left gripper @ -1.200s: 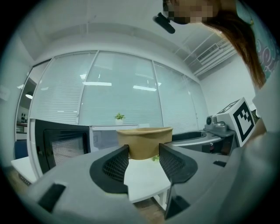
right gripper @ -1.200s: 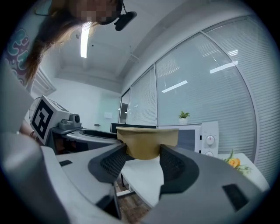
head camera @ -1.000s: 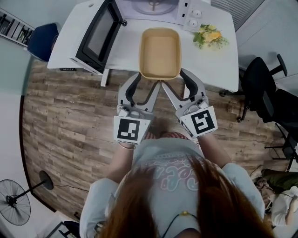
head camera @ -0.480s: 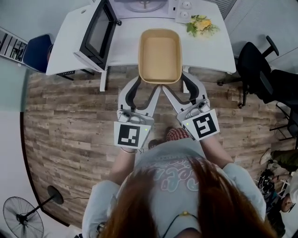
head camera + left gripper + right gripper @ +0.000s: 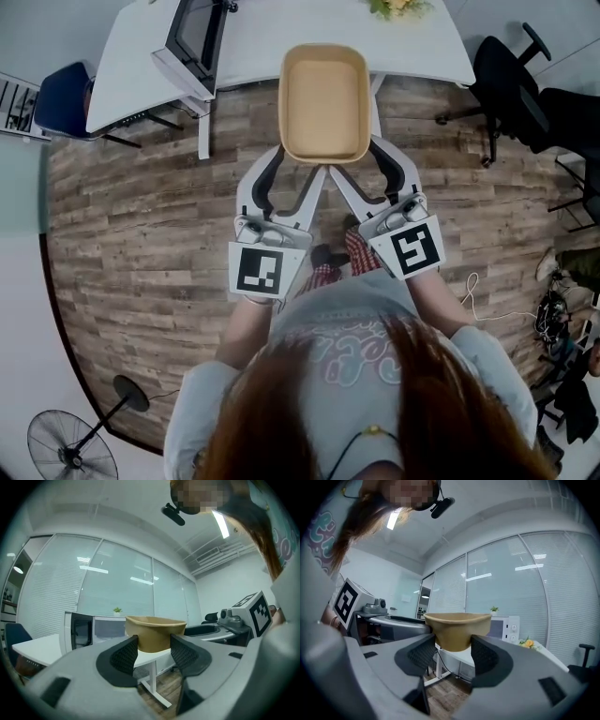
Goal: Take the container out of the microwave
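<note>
Container: the tan rectangular container (image 5: 324,101) is up in the air, open side up, nothing to see inside it, clear of the microwave.
Where it hangs: in the head view most of it is over the wooden floor (image 5: 141,234), and only its far end overlaps the near edge of the white tabletop (image 5: 272,37).
Left hand-held gripper: the left hand-held gripper (image 5: 300,165) is clamped on the container's near left corner, one dark textured pad pressed to each side of the wall below the rim, as its own view shows.
Right hand-held gripper: the right hand-held gripper (image 5: 354,161) has the near right corner, and it's the same picture, pads tight on the tan wall just under the rim.
Pair: the two come in from the person's side in a V, tips close together under the container's near end, marker cubes back by the person's body.
Tilt: the rim reads level in both gripper views.
Microwave: the microwave (image 5: 192,42) is on the tabletop to the far left, door swung open, well apart from the container.
Flowers: a small yellow bunch of flowers (image 5: 398,7) sits at the tabletop's far right.
Around: a black office chair (image 5: 506,75) is at the right, a blue chair (image 5: 61,98) at the left, and a standing fan (image 5: 70,445) is down by the lower left corner.
</note>
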`<state>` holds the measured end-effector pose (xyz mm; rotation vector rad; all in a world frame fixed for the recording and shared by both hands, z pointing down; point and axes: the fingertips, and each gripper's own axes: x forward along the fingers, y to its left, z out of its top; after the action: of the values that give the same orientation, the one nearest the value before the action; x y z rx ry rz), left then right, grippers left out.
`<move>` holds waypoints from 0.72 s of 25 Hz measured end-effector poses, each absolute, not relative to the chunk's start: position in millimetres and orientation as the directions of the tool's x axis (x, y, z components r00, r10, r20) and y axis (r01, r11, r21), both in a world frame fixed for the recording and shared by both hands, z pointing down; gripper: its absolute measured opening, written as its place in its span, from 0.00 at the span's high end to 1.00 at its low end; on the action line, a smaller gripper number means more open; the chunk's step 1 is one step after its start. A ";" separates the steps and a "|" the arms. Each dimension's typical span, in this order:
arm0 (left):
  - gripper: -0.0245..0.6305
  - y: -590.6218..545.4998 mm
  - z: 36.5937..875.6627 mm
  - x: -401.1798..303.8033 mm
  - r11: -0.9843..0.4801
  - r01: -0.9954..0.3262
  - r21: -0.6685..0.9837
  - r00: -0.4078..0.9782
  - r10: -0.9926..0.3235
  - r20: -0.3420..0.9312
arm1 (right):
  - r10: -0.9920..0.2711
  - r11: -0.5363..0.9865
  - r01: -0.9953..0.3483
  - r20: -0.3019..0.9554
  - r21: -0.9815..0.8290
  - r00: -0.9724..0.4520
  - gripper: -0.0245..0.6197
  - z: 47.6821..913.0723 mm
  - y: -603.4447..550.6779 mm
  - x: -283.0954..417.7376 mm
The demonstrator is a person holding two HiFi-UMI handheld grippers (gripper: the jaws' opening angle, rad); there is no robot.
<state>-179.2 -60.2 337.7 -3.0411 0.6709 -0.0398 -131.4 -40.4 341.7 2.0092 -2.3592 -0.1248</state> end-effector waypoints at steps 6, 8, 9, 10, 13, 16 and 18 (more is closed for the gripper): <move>0.63 -34.7 328.2 -194.6 -0.913 -0.405 -0.048 0.914 -0.406 -0.003 | -0.989 0.136 -0.986 -0.050 0.092 -0.141 0.61 331.4 -14.9 -146.8; 0.63 -27.4 323.7 -198.0 -0.910 -0.412 -0.056 0.911 -0.412 -0.009 | -0.987 0.146 -0.985 -0.052 0.092 -0.151 0.61 328.2 -7.5 -150.4; 0.63 -24.4 321.2 -199.3 -0.906 -0.418 -0.062 0.908 -0.418 -0.013 | -0.986 0.154 -0.984 -0.050 0.092 -0.159 0.61 327.2 -4.4 -151.7; 0.63 -21.6 318.7 -200.3 -0.903 -0.425 -0.068 0.905 -0.425 -0.016 | -0.985 0.162 -0.982 -0.052 0.094 -0.167 0.61 325.3 -1.9 -152.4; 0.63 -14.7 313.2 -201.1 -0.890 -0.450 -0.077 0.893 -0.450 -0.025 | -0.980 0.182 -0.978 -0.065 0.103 -0.189 0.61 320.0 3.7 -152.2; 0.63 -6.9 308.6 -198.9 -0.877 -0.476 -0.068 0.880 -0.474 -0.039 | -0.977 0.207 -0.973 -0.040 0.102 -0.212 0.60 320.7 10.9 -149.3; 0.63 0.4 306.4 -196.1 -0.868 -0.492 -0.061 0.871 -0.490 -0.044 | -0.970 0.232 -0.967 -0.053 0.109 -0.239 0.60 314.5 17.0 -147.7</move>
<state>-196.1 0.4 306.4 -2.9700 0.7806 0.0410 -147.7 17.0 314.5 1.9221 -2.4451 -0.1844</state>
